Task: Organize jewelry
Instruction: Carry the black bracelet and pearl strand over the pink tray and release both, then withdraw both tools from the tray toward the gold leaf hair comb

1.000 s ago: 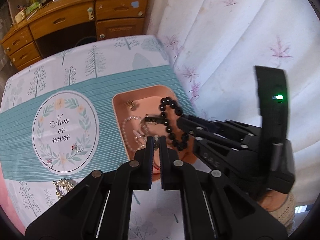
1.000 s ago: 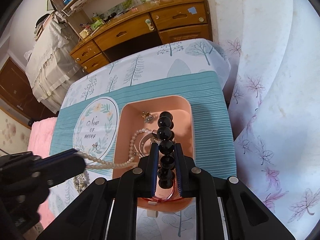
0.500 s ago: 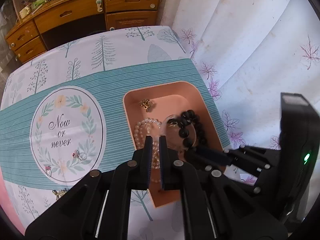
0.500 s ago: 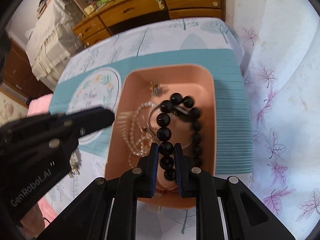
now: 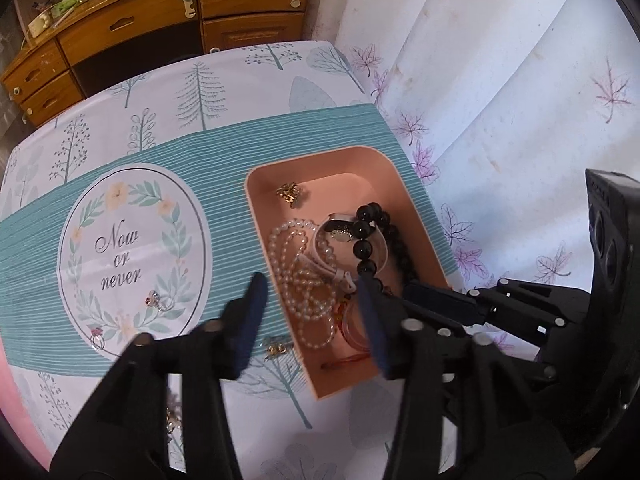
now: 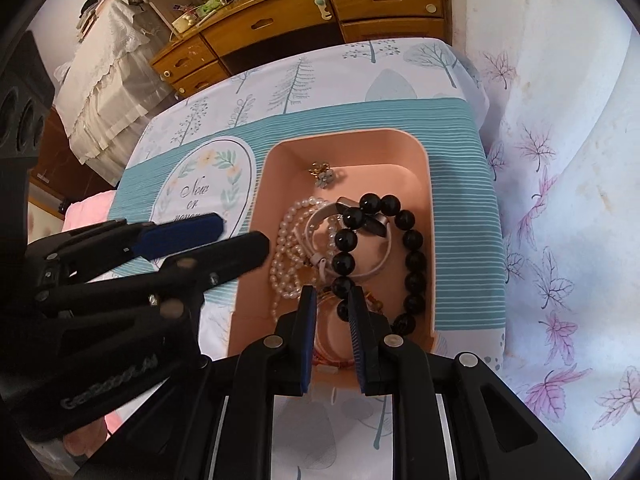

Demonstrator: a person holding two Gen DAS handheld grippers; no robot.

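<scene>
A peach tray sits on the teal-striped tablecloth. A pearl necklace lies piled in its left half. My left gripper hangs over the tray's left wall, jaws opening, with the pearls below them and untouched. My right gripper is shut on a black bead bracelet. One side rises to the pads, and the rest loops down onto the tray floor. A white band and a gold brooch also lie in the tray.
Two small rings rest on the "Now or never" print. A gold piece lies on the cloth by the tray's near left corner. A red cord is in the tray's near end. A wooden dresser stands beyond the table, a curtain on the right.
My left gripper's jaws have parted and the pearl necklace now lies loose in the tray. The right gripper has come down, so the black bracelet now partly rests on the tray floor.
</scene>
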